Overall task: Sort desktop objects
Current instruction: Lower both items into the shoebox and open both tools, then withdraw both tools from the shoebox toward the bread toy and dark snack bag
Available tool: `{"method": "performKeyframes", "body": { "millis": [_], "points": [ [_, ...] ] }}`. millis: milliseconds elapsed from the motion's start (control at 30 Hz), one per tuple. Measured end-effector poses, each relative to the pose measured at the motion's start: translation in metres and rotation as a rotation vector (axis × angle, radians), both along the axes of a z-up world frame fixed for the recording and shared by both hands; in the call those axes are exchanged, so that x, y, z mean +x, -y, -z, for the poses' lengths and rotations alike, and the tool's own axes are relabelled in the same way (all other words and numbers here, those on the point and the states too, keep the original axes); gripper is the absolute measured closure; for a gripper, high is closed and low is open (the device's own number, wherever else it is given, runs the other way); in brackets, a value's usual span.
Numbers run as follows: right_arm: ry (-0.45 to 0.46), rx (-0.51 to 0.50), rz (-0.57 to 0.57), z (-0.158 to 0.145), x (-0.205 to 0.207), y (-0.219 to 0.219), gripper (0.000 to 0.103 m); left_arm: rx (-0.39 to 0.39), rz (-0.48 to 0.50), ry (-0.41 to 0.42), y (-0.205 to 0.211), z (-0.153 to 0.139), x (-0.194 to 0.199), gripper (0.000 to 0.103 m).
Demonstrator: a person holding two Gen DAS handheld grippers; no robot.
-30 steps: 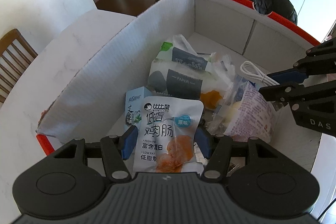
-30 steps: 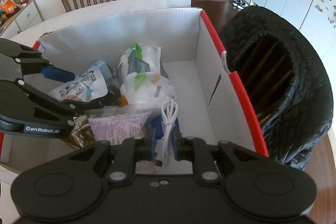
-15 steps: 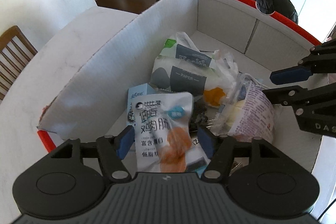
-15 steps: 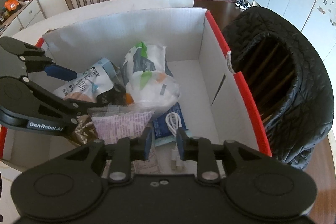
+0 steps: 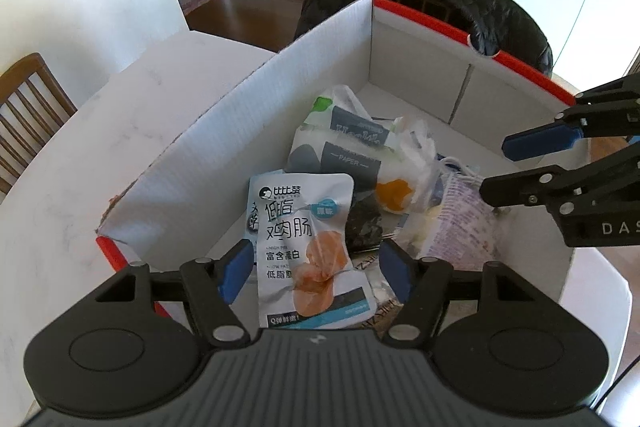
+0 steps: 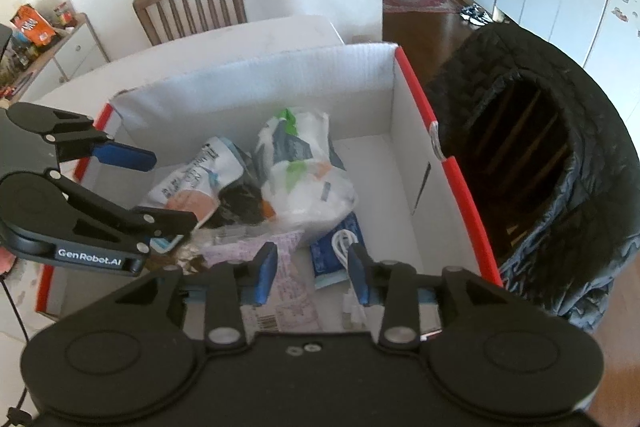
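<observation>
We are hovering both grippers over a cardboard box [image 5: 224,155] on the table. The left gripper [image 5: 316,271] is spread apart around a snack pouch [image 5: 304,235] lying inside; the right gripper [image 6: 312,273] is gaping empty above a white cable [image 6: 344,241], likely dropped for sorting.

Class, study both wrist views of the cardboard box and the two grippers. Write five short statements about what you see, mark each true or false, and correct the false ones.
1. The left gripper is clamped on the chicken sausage pouch. False: its jaws stand open, wider than the pouch.
2. The white cable lies inside the cardboard box. True.
3. The right gripper holds the cable. False: it is open and holds nothing.
4. A black jacket hangs over a chair beside the box. True.
5. The tissue pack lies on the table outside the box. False: it is in the box.
</observation>
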State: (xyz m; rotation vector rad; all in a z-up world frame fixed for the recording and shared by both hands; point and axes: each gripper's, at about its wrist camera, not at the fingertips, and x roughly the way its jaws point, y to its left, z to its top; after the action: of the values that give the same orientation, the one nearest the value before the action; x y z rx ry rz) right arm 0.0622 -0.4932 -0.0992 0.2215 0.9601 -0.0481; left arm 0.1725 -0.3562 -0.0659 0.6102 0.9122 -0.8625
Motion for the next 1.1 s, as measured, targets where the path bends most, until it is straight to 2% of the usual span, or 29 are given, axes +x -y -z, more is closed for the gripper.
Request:
{"method": "performKeyframes", "body": {
  "millis": [200,367,500,600,667,767,900,967,1100],
  "points": [
    [0.032,0.013,-0.028,-0.012,-0.008,-0.003,0.055,-0.049,-0.006,0.010,-0.010,-0.013,-0.013,0.030],
    [0.056,0.030,-0.037,-0.019,-0.016,-0.002,0.053,-0.101,-0.024,0.016,-0.022,-0.024,-0.025,0.028],
    [0.074,0.038,-0.038,-0.023,-0.021,-0.006,0.039,-0.153,-0.050,0.033,-0.035,-0.033,-0.033,0.028],
    [0.087,0.033,-0.055,-0.026,-0.023,-0.014,0.038,-0.175,-0.063,0.031,-0.045,-0.039,-0.037,0.026],
    [0.094,0.032,-0.064,-0.028,-0.024,-0.019,0.036,-0.189,-0.068,0.029,-0.051,-0.042,-0.040,0.023],
    [0.112,0.023,-0.057,-0.030,-0.028,-0.025,0.023,-0.209,-0.074,0.032,-0.060,-0.047,-0.044,0.020],
    [0.121,0.040,-0.036,-0.029,-0.033,-0.031,0.020,-0.230,-0.067,0.030,-0.072,-0.051,-0.051,0.012],
    [0.117,0.052,-0.021,-0.028,-0.035,-0.033,0.020,-0.243,-0.061,0.038,-0.077,-0.052,-0.054,0.001],
    [0.113,0.055,0.001,-0.028,-0.036,-0.040,0.020,-0.266,-0.056,0.049,-0.092,-0.057,-0.058,0.001]
  ]
}}
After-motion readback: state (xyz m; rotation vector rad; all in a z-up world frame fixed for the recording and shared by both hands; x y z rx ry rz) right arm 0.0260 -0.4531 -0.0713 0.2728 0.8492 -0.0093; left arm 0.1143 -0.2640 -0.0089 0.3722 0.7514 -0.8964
